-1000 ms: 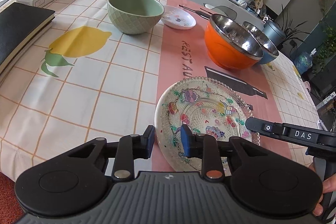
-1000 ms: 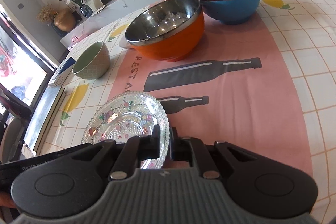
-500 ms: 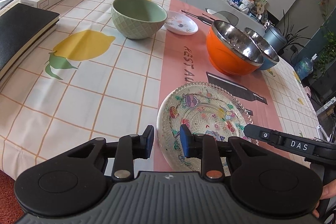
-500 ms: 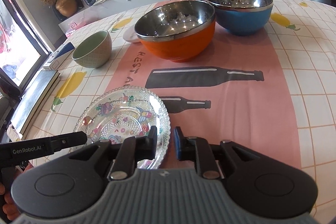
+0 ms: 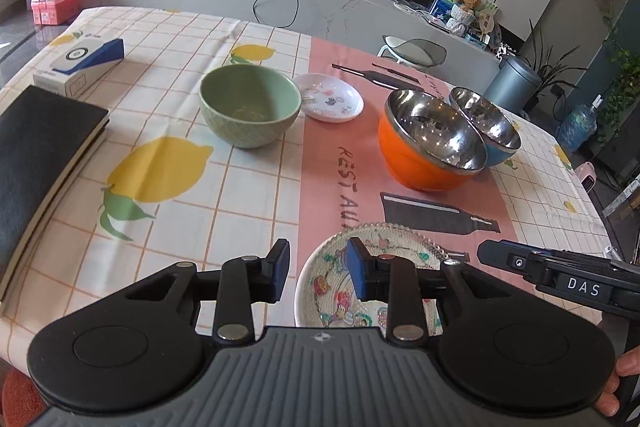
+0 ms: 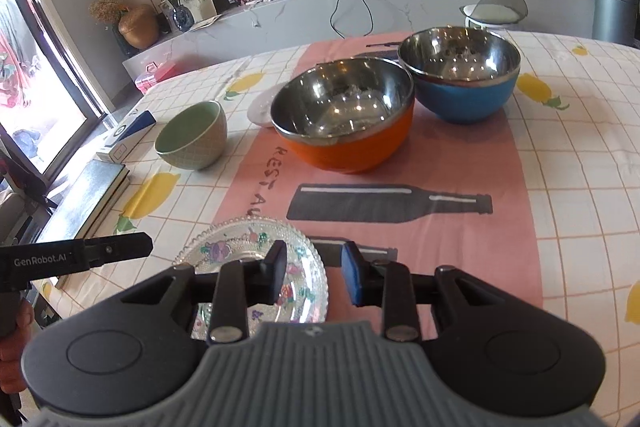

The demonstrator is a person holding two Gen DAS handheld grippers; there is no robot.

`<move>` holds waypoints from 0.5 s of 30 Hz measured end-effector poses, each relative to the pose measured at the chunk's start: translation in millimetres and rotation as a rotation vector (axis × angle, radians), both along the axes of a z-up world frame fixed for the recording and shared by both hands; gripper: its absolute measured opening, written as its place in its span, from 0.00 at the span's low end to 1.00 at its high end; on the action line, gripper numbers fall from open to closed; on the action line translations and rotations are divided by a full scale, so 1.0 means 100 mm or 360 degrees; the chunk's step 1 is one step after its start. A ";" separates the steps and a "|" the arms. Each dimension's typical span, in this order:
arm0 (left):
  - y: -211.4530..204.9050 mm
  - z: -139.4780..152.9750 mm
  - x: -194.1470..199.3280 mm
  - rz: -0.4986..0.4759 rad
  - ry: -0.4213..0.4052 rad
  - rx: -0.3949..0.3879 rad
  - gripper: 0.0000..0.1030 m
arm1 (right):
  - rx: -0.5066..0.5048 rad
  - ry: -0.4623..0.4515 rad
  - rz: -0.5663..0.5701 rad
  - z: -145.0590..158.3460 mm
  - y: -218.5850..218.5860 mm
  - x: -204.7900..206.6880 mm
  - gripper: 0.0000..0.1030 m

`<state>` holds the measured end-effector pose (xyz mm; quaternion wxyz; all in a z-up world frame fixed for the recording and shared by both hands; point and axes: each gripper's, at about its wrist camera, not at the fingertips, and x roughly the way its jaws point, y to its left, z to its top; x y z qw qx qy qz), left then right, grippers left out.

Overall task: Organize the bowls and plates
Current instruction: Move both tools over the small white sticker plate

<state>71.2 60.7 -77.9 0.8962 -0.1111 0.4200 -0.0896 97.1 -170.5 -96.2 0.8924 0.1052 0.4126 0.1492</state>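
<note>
Currently, little of the task appears done. No stack is seen: every dish sits singly on the worktop [image 5: 168,131], though the orange bowl [image 5: 424,155] and blue bowl [image 5: 496,143] stand touching or nearly so, rim against rim.

Jaw state:
- left gripper [image 5: 316,269]: jaws spread, nothing held. The glass plate's rim is seen close to the gap between them, beneath the right-hand finger; contact cannot be told.
- right gripper [image 6: 314,273]: jaws spread, nothing held. The same plate's right rim is seen in the gap; contact likewise cannot be told.

Position of task items:
- glass plate [image 6: 256,247]: at the near edge of the worktop, on the pink strip of the cloth, flat, between the two grippers.
- small plate [image 5: 330,98]: far side, just beside the green bowl [image 5: 250,111], apart from the glass plate.
- orange and blue bowls: on the right of the pink strip, well apart from the green bowl.

Count:
- plates: 2 (one glass, one small white with printed figures)
- bowls: 3 (green ceramic, orange steel-lined, blue steel-lined)
- other: 1 black book [image 5: 40,155], 1 blue-and-white box [image 5: 76,65], both at the left edge.

Judged remaining: plates to be gathered together, bowls to be nested or grouped. All five pieces are taken as still to be placed.
</note>
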 end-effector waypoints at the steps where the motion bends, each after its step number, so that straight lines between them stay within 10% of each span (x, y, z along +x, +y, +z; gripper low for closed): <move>1: -0.01 0.03 0.02 -0.0010 -0.0012 0.0002 0.34 | -0.0004 -0.0015 0.0009 0.04 0.01 0.02 0.29; 15: -0.08 0.40 0.70 -0.0101 -0.0102 0.0021 0.34 | -0.0005 -0.0176 0.0126 0.52 0.16 0.62 0.29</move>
